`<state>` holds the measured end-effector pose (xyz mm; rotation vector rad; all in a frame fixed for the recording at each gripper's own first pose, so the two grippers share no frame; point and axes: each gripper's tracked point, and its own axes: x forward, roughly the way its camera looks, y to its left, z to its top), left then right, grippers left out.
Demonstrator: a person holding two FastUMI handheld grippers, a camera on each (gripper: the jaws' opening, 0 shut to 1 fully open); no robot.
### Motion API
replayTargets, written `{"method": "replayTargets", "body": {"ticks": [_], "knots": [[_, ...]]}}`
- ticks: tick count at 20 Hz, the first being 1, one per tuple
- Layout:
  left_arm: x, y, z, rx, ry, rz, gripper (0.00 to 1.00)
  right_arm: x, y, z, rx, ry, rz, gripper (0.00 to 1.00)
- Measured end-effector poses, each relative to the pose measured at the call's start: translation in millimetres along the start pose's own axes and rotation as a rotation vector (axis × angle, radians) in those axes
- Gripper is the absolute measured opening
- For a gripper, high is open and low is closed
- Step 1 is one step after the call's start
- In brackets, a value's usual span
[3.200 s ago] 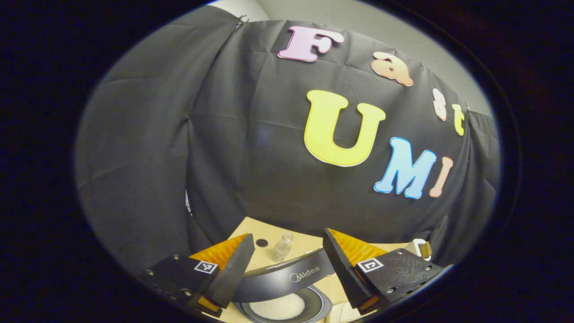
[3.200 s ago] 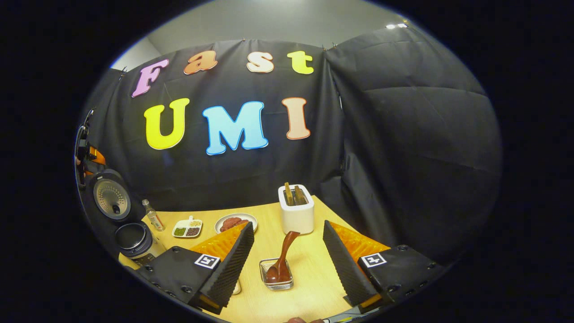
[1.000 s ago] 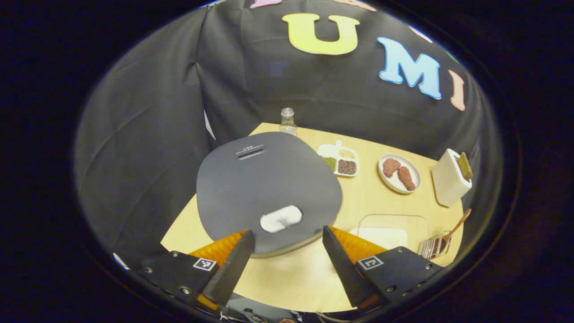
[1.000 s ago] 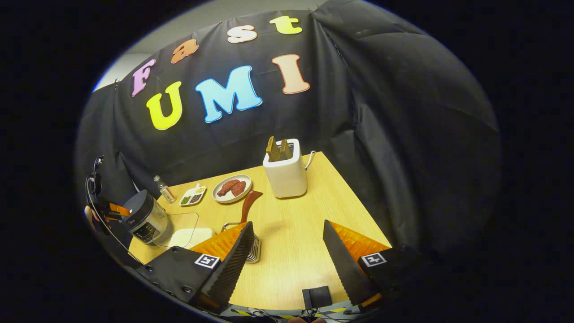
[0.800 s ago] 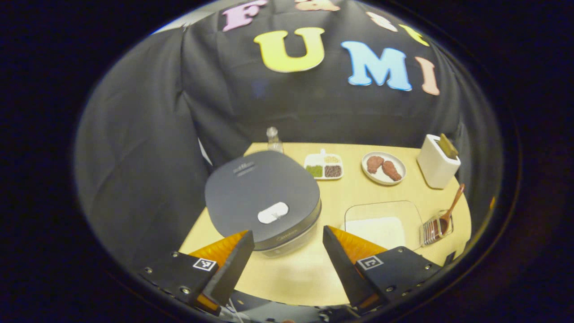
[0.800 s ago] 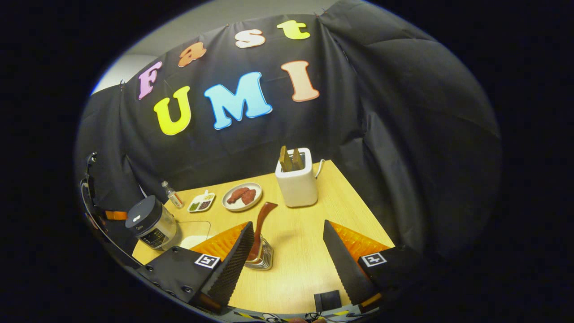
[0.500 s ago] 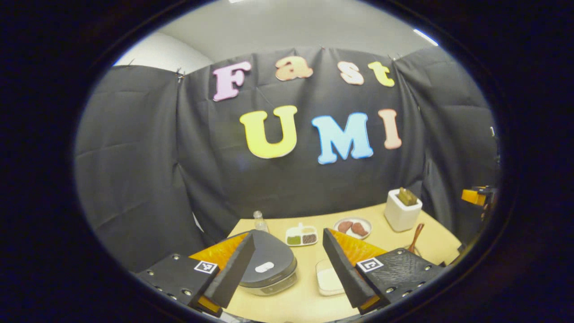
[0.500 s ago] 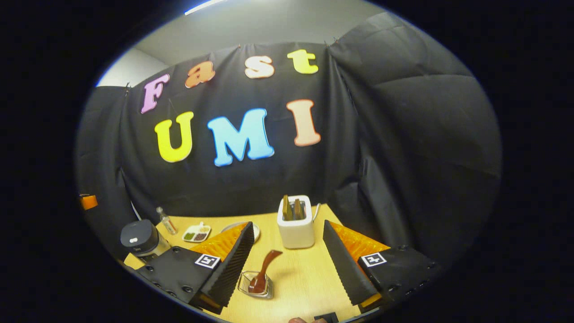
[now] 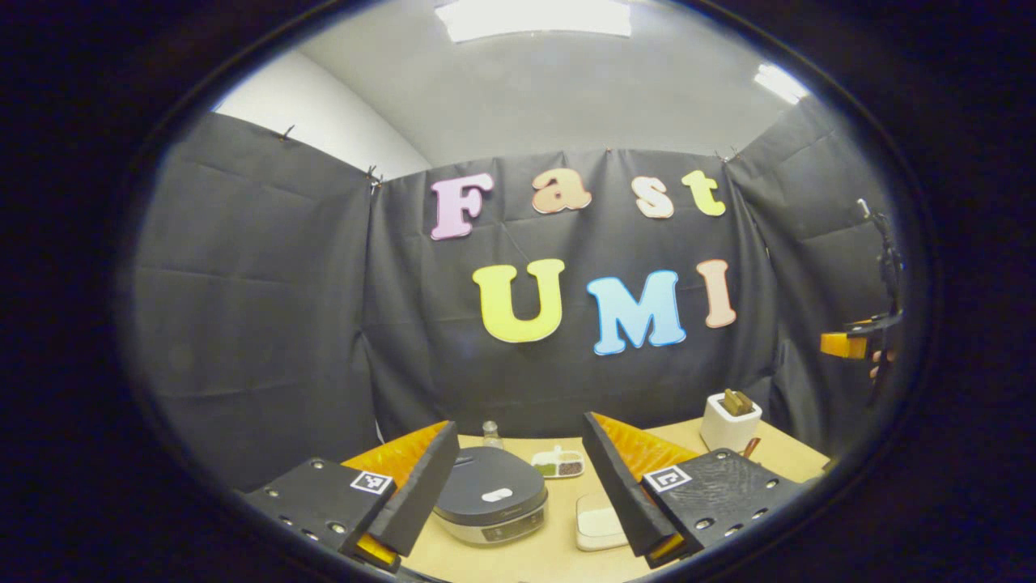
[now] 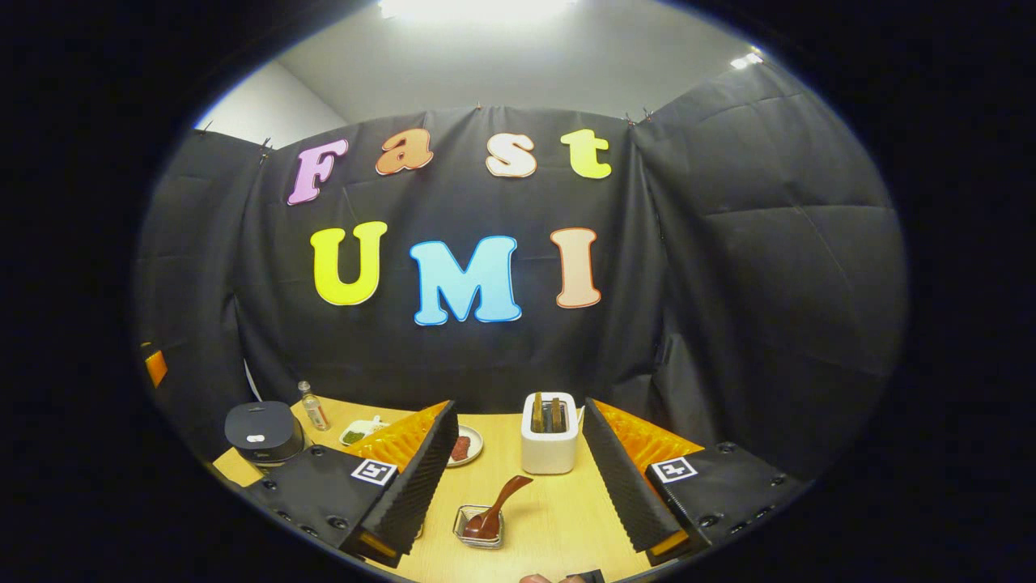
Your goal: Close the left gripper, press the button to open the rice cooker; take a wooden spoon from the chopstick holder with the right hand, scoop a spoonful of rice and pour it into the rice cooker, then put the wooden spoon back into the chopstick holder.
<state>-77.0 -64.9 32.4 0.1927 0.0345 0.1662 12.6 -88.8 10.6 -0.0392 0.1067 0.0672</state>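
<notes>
hovering: both grippers hang above the table [image 10: 558, 518], each spread wide and pinching nothing
left gripper [image 9: 518, 486]: lower centre of the left gripper view, fingers apart, the cooker showing between them
right gripper [image 10: 518, 478]: lower centre of the right gripper view, fingers apart, spoon and holder between them
cooker [image 9: 490, 504]: bottom centre of the left gripper view, lid down; lower left in the right gripper view
button [image 9: 496, 495]: pale oval patch on the lid top; likely a stiff spring catch, best pressed straight down with the fingers pressed together
spoon [image 10: 495, 510]: bottom centre of the right gripper view, bowl down in the holder, handle leaning up and to the right
holder [image 10: 479, 526]: small wire basket on the table, probably light and apt to slide or tip
rice dish [image 9: 597, 522]: clear shallow tray just right of the cooker, partly behind the left gripper's finger
handling: spoon looks rigid, light, smooth; take the upper handle across its narrow sides and lift along its lean
</notes>
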Motion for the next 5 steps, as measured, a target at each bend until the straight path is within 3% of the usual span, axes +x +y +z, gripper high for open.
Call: {"method": "replayTargets", "body": {"ticks": [5], "knots": [[0.7,4.1,-9.1,-0.038,0.002,-0.025,0.97,-3.5,22.0,11.5,0.010,-0.027,0.014,0.98]]}}
